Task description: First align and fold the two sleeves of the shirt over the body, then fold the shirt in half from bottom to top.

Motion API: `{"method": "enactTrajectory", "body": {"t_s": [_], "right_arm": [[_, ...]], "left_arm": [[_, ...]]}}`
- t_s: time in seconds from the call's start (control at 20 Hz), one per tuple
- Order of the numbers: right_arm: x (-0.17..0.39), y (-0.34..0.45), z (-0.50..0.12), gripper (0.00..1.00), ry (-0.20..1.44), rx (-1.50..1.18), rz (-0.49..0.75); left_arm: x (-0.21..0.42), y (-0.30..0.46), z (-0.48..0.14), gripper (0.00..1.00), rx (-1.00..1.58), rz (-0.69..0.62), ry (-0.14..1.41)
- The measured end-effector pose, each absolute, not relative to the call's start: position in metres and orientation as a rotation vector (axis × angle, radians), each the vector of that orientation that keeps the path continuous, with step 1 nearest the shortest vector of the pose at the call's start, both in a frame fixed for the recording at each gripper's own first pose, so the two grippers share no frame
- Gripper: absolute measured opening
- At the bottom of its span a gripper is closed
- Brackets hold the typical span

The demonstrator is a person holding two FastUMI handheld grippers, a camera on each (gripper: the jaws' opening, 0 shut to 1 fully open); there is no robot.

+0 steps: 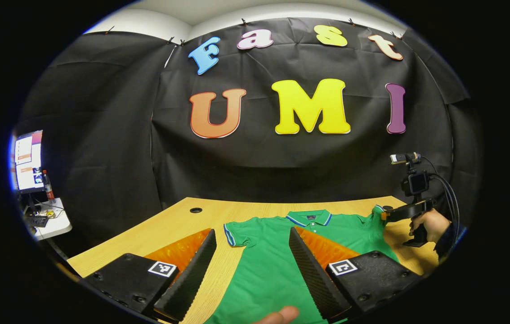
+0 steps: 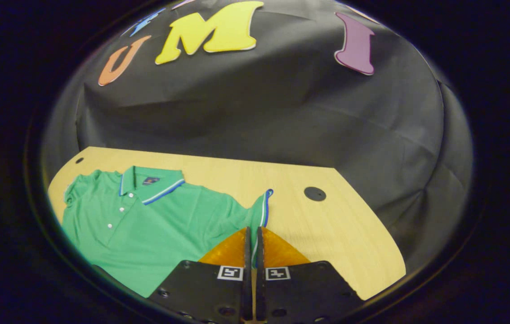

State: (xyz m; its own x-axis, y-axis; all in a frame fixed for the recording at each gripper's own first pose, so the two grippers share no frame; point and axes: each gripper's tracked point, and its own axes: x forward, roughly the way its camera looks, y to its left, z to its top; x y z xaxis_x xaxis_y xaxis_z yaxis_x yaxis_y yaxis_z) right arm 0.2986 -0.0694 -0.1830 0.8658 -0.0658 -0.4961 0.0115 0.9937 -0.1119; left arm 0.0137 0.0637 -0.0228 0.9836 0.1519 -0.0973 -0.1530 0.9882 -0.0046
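Here, line by line:

Shirt: a green polo shirt lies flat, front up, on the wooden table, collar toward the black cloth wall, buttons showing in the right gripper view.

Collar: green with blue and white stripes, lying flat near the far edge of the table.

Left gripper: the left gripper has its fingers spread wide. It hovers above the near part of the shirt; one finger sits over bare table just beside the shirt's side, the other over the shirt's body.

Left sleeve: the sleeve with the striped cuff lies spread out flat on the table, between the two spread fingers and farther off, not touched by either.

Right gripper: the right gripper has its fingers pressed together on the right sleeve, pinching the cloth near the striped cuff. The sleeve is lifted off the table, its cuff standing up just past the fingertips.

Right gripper from the left gripper view: it shows at the far right of the shirt, held by a hand over the table edge.

Table: two round holes near its far corners; one lies just beyond the raised sleeve.

Containers: none on the table.
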Motion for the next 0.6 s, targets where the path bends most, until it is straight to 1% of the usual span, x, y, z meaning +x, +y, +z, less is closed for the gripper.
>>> {"method": "enactTrajectory", "body": {"t_s": [0.1, 0.2, 0.4, 0.45, 0.5, 0.55, 0.6], "right_arm": [[0.3, -0.057, -0.175, 0.02, 0.487, -0.168, -0.029], [0.297, -0.035, -0.174, 0.03, 0.479, -0.196, 0.0], [0.294, 0.01, -0.173, 0.04, 0.466, -0.156, 0.041], [0.291, 0.026, -0.172, 0.07, 0.464, -0.12, 0.074], [0.288, 0.041, -0.17, 0.19, 0.467, -0.087, 0.112], [0.287, 0.048, -0.168, 0.32, 0.468, -0.08, 0.122], [0.285, 0.048, -0.167, 0.53, 0.464, -0.089, 0.118]], "left_arm": [[0.013, 0.064, -0.023, 1.0, -0.013, 0.154, 0.096], [0.013, 0.064, -0.023, 1.0, -0.012, 0.156, 0.098], [0.015, 0.066, -0.023, 1.0, -0.016, 0.162, 0.097], [0.015, 0.068, -0.023, 1.0, -0.018, 0.163, 0.102], [0.015, 0.069, -0.026, 1.0, -0.021, 0.164, 0.108], [0.017, 0.071, -0.027, 1.0, -0.023, 0.167, 0.115], [0.016, 0.071, -0.028, 1.0, -0.024, 0.172, 0.12]]}}
